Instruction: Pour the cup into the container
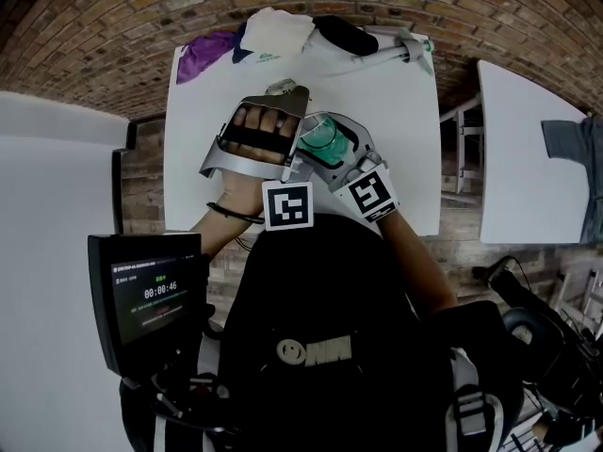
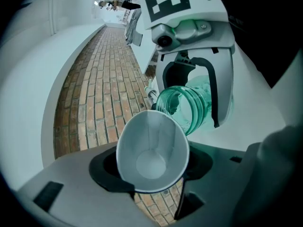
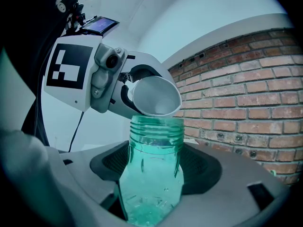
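Left gripper view: what is gripped there?
— A white paper cup [image 2: 151, 157] is clamped in the left claw [image 2: 151, 175]. It is tipped steeply, with its lip brought just over the mouth of the green container [image 2: 184, 108].
— And the container?
— It is held by its body in the right claw [image 3: 152, 174], in the air over the middle of the worktop [image 1: 188, 139].
— How much is judged done?
— The cup's inside is seen bare to the bottom and nothing is seen falling, so the pour is judged finished or nearly so. What reached the container cannot be made out. The cup is left to be righted and drawn away.
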`<action>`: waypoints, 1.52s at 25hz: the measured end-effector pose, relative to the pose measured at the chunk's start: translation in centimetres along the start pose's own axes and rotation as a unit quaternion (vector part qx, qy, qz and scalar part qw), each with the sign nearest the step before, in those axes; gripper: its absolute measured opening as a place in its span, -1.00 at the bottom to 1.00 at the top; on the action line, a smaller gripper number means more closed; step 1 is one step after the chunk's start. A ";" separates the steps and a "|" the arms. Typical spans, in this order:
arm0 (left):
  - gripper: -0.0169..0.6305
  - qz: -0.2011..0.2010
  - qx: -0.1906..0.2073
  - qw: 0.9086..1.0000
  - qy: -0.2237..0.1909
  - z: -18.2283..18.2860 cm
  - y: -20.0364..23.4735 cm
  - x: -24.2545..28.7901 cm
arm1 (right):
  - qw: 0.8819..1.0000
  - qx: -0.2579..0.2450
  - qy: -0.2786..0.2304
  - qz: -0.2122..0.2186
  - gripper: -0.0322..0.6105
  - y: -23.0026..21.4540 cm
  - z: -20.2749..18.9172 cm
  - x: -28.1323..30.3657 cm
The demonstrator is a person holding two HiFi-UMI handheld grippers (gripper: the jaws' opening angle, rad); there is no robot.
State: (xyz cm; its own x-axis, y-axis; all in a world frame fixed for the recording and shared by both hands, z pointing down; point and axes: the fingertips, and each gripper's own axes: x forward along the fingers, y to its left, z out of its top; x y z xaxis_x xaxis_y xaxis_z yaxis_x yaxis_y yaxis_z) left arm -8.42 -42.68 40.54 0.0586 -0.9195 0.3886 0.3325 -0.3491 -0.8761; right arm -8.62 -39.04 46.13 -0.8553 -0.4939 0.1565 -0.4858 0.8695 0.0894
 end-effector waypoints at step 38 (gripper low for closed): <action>-0.07 0.000 -0.038 0.999 -0.039 -0.7 0.2 0.1 | 1.000 0.001 0.001 -0.001 0.12 0.0 0.1 0.1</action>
State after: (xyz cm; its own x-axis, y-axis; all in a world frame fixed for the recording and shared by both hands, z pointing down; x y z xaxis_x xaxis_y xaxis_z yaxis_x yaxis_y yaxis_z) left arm -9.05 -42.98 40.22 0.1333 -0.9034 0.4077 0.2603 -0.3650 -0.8939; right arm -8.78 -39.10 46.01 -0.8540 -0.4954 0.1593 -0.4877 0.8687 0.0869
